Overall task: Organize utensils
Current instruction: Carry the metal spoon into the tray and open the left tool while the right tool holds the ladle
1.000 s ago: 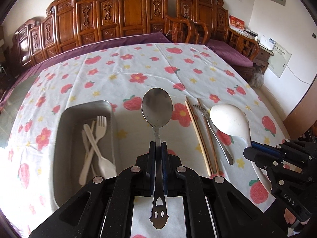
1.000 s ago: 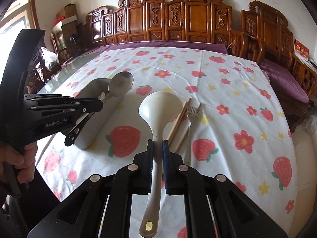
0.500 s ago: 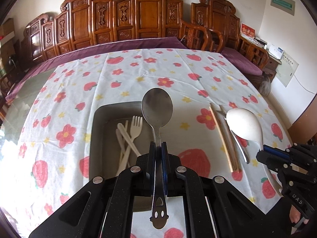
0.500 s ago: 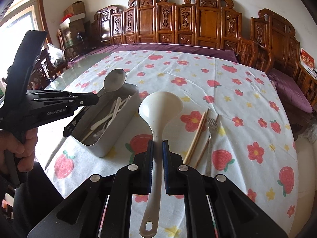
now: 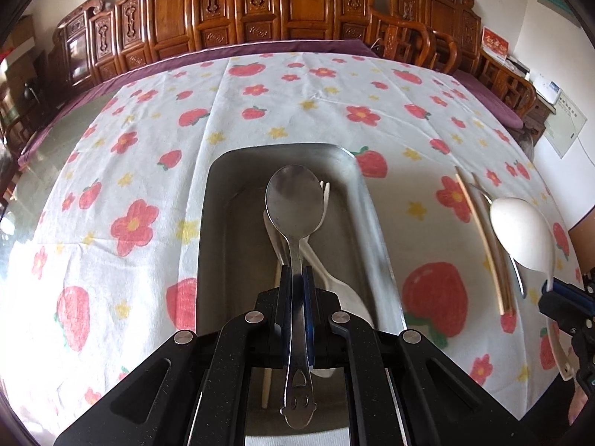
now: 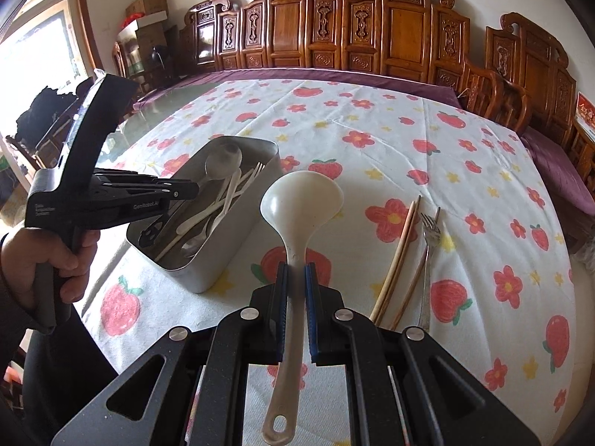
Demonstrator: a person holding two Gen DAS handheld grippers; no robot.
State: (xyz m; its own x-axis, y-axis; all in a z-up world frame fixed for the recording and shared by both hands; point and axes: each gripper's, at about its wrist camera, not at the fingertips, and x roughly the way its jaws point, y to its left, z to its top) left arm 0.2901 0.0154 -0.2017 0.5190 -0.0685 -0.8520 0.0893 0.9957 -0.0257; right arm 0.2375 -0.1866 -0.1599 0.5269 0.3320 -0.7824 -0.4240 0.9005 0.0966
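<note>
My left gripper (image 5: 296,273) is shut on a metal spoon (image 5: 295,200) and holds it over the steel tray (image 5: 372,223), bowl pointing away. White plastic cutlery (image 5: 334,286) lies in the tray under it. In the right wrist view the left gripper (image 6: 186,190) reaches over the tray (image 6: 223,260) with the spoon (image 6: 223,161) low inside it. My right gripper (image 6: 295,273) is shut on a white ladle (image 6: 301,200), held above the cloth right of the tray. The ladle (image 5: 520,230) also shows in the left wrist view.
A pair of wooden chopsticks (image 6: 399,256) and a metal fork (image 6: 429,252) lie on the strawberry-print tablecloth (image 6: 372,141) right of the ladle. Carved wooden chairs (image 6: 372,37) line the table's far side. The table's near edge runs below the tray.
My left gripper has carried the metal spoon leftward from over the cloth to over the tray and lowered it. The right gripper with the ladle has stayed roughly in place.
</note>
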